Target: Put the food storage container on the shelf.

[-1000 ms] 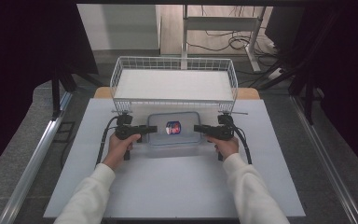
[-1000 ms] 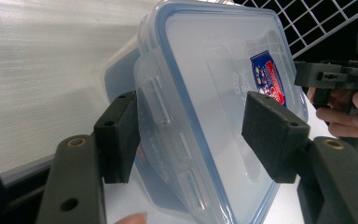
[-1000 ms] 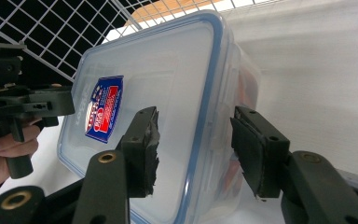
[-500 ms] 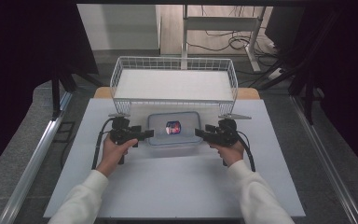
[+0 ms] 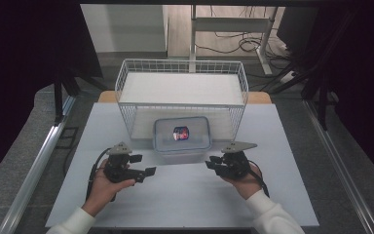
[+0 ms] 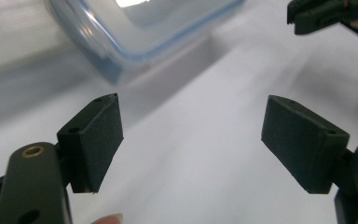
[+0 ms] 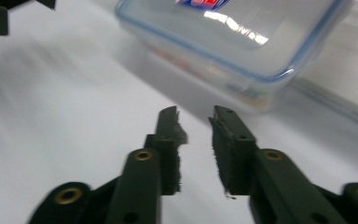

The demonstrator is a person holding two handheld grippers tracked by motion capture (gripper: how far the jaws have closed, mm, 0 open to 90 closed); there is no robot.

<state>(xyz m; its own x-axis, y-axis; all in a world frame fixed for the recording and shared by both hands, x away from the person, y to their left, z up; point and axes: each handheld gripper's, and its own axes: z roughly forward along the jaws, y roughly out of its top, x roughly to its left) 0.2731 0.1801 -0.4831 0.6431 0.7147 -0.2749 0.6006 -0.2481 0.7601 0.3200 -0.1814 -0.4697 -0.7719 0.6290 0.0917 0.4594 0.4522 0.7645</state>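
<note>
Ahead of both sets of jaws, on the white table (image 5: 185, 195), we see a clear plastic container (image 5: 182, 134) with a blue-edged lid and a small red and blue item (image 5: 180, 133) showing through the top; it sits just in front of the white wire basket (image 5: 182, 78). We hold the left gripper (image 5: 142, 166) in the left hand (image 5: 104, 187), its jaws spread wide apart with nothing between them but bare table. In the left gripper view the container (image 6: 135, 28) lies beyond the tip of the left-hand jaw, up and across, clear of both pads, and the tip of the other gripper pokes in at the upper right corner. We hold the right gripper (image 5: 211, 165) in the right hand (image 5: 246, 180), and its jaws stand nearly together, a narrow gap left between them, gripping nothing. In the right gripper view the container (image 7: 242, 37) sits just past the jaw tips, slightly to their right, not touching them, with the red and blue label (image 7: 200, 3) on its lid at the top edge. In the high view both grippers point inward toward each other, the container lying beyond the gap between them.
</note>
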